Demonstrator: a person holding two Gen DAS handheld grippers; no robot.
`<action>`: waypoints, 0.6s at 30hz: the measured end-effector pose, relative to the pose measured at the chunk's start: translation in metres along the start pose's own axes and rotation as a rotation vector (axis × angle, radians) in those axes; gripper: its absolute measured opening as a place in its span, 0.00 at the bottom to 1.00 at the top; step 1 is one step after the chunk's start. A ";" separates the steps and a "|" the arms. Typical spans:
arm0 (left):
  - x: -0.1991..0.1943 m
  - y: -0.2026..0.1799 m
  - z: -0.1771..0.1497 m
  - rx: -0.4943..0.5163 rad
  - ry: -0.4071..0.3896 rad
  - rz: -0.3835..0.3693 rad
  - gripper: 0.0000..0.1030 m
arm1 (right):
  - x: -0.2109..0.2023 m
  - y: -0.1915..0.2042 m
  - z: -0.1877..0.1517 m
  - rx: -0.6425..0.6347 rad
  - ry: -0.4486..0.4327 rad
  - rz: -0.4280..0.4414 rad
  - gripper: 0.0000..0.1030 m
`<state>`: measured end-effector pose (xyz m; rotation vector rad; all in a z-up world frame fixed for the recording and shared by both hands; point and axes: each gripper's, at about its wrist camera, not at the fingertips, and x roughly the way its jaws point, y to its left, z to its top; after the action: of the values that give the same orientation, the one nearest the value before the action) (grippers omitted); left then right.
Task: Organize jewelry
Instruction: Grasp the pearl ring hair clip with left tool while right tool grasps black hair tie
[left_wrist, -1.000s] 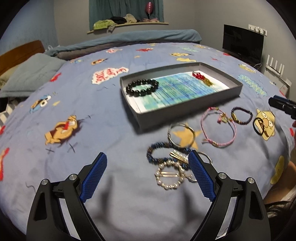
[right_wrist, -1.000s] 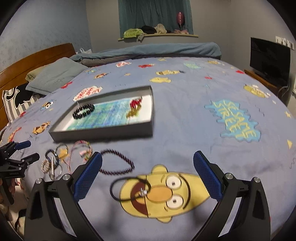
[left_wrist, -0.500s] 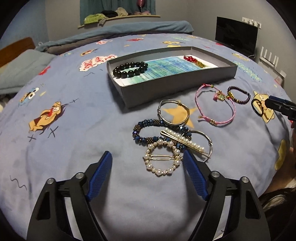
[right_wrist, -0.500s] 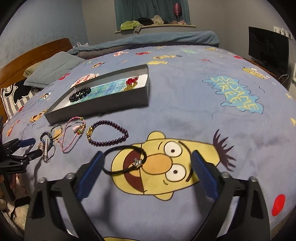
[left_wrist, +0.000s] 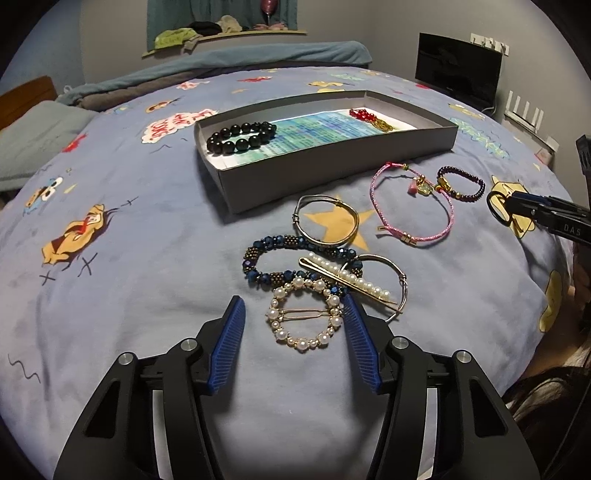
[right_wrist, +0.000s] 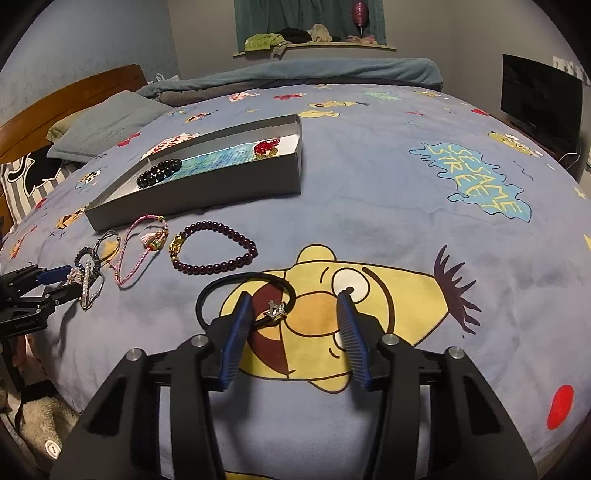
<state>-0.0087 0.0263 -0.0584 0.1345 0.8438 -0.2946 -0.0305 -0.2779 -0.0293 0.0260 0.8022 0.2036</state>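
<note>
The round gold hair clip ringed with white pearls (left_wrist: 304, 314) lies on the blue cartoon-print bedspread (left_wrist: 129, 295), near its front edge, between the spread fingers of my left gripper (left_wrist: 293, 315), which grips nothing. Just behind it lie a dark blue beaded bracelet (left_wrist: 291, 264) and a straight pearl hair pin (left_wrist: 347, 278), overlapping. My right gripper (right_wrist: 293, 310) is likewise wide open and holds nothing; its left finger (right_wrist: 236, 332) rests over a black cord loop with a small silver charm (right_wrist: 275, 310). Further back, the shallow grey cardboard tray (left_wrist: 332, 162) contains a black bead bracelet (left_wrist: 240, 137) at its left end.
</note>
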 end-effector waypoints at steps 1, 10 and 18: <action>0.000 0.000 0.000 0.001 0.000 0.002 0.55 | 0.000 0.000 0.000 0.000 0.002 0.003 0.43; 0.001 -0.004 -0.002 0.023 0.008 0.000 0.40 | 0.001 -0.002 0.000 0.005 0.004 0.011 0.39; -0.001 -0.005 -0.001 0.025 -0.005 -0.007 0.40 | 0.014 0.000 0.004 0.016 0.039 0.029 0.16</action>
<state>-0.0119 0.0219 -0.0581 0.1543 0.8358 -0.3116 -0.0178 -0.2751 -0.0364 0.0489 0.8427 0.2261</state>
